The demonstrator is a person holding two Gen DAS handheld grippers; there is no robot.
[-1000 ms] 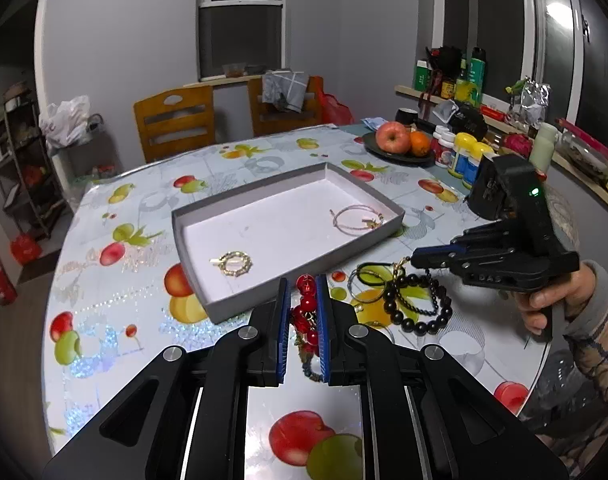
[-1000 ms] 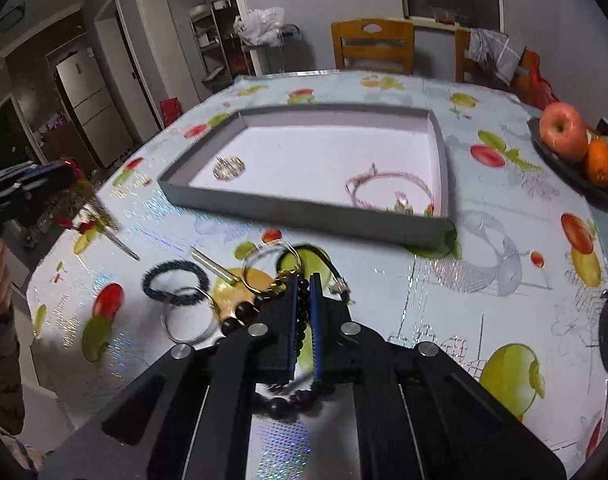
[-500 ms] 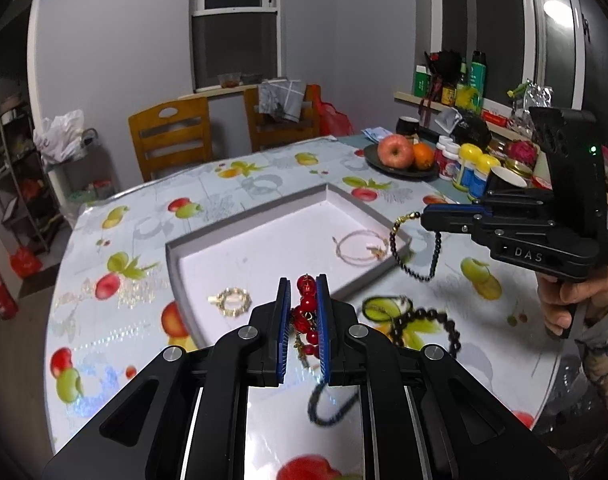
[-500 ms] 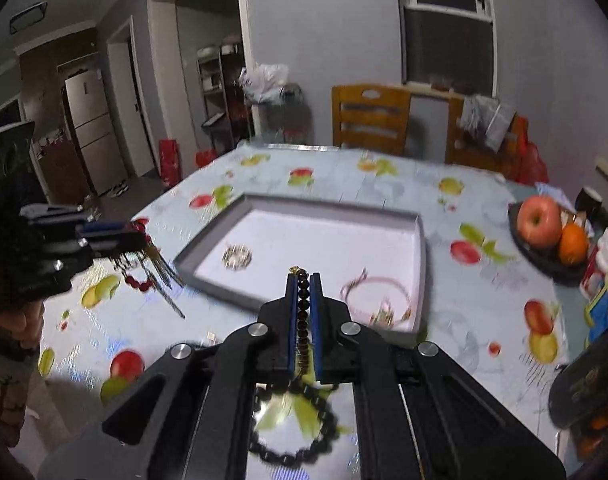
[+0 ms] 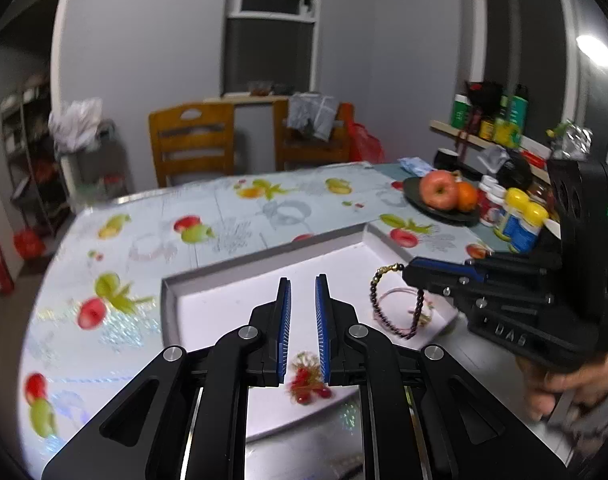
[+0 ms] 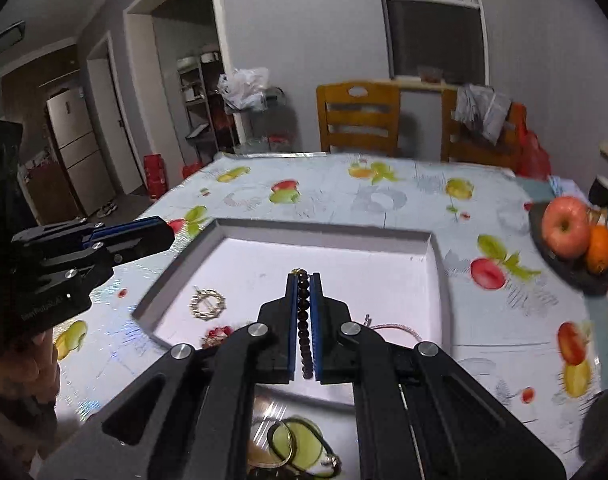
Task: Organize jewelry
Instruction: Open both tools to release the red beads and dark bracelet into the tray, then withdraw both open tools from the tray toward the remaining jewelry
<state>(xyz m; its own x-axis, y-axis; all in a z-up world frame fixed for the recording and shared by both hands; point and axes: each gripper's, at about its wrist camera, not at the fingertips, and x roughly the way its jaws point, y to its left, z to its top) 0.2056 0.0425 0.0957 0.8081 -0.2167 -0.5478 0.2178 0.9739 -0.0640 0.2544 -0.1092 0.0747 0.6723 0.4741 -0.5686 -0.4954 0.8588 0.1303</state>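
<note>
A grey tray [image 5: 264,258] with a white floor sits on the fruit-print table. My left gripper [image 5: 303,284] is open above its near part; a red bead piece [image 5: 308,380] lies blurred on the tray floor below it, also in the right wrist view [image 6: 218,334]. My right gripper [image 6: 303,276] is shut on a dark bead bracelet [image 6: 304,320], which hangs over the tray's right side [image 5: 392,308]. A gold ring piece [image 6: 207,303] and a thin pink bangle [image 6: 396,327] lie in the tray.
A plate with an apple and an orange [image 5: 442,194] and several jars [image 5: 520,216] stand at the table's right. Thin bangles [image 6: 300,448] lie on the table in front of the tray. Wooden chairs [image 5: 192,142] stand behind the table.
My left gripper has opened and the red bead piece has dropped into the tray. My right gripper has carried the dark bracelet further over the tray.
</note>
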